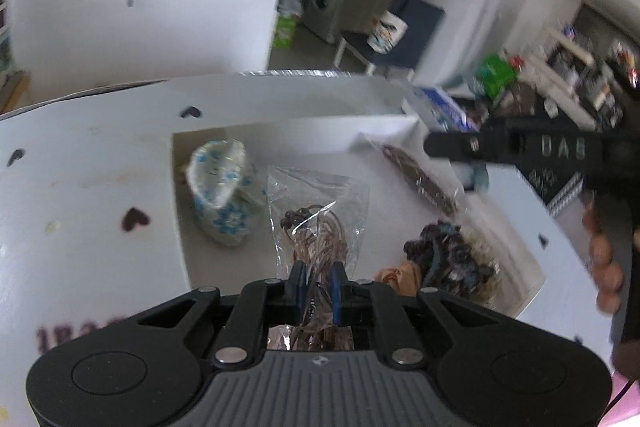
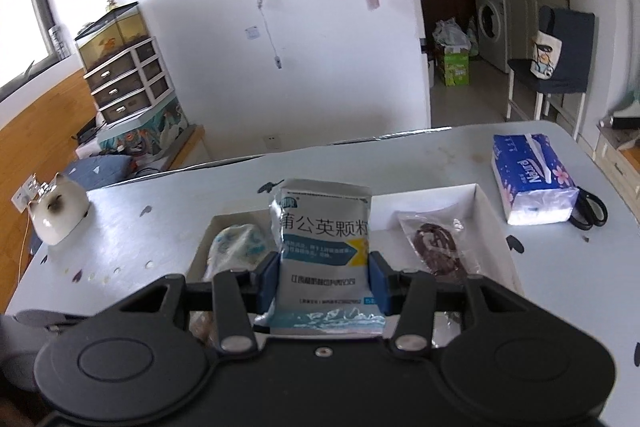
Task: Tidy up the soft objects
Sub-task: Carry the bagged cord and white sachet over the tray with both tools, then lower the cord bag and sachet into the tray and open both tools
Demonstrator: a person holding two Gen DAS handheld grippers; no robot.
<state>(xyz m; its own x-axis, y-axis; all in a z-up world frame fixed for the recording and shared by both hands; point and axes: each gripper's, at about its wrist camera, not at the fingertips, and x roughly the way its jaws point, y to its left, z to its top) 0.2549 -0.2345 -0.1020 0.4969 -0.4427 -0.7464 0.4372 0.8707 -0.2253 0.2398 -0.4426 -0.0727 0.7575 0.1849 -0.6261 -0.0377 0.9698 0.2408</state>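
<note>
Since both hands carry something over the white box (image 2: 496,227), the step in hand looks like lowering each item into a free spot. The sachet (image 2: 324,251) stands upright between the right gripper's (image 2: 324,279) fingers, which are clamped on its two side edges; its long axis runs up and down, its printed face toward the camera, its top tipped slightly away. It hangs above the box's middle. I would lay it flat before letting go, clear of the floral pouch (image 1: 222,191) and the dark packet (image 2: 436,247) already inside. The left gripper's (image 1: 318,285) fingers are pinched together on a clear bag (image 1: 316,219) of brownish cords, hanging lengthwise toward the box floor beside a dark scrunchie (image 1: 444,259). Tissues (image 2: 532,179) and scissors (image 2: 592,211) sit on the bench (image 2: 140,227), well outside.
</note>
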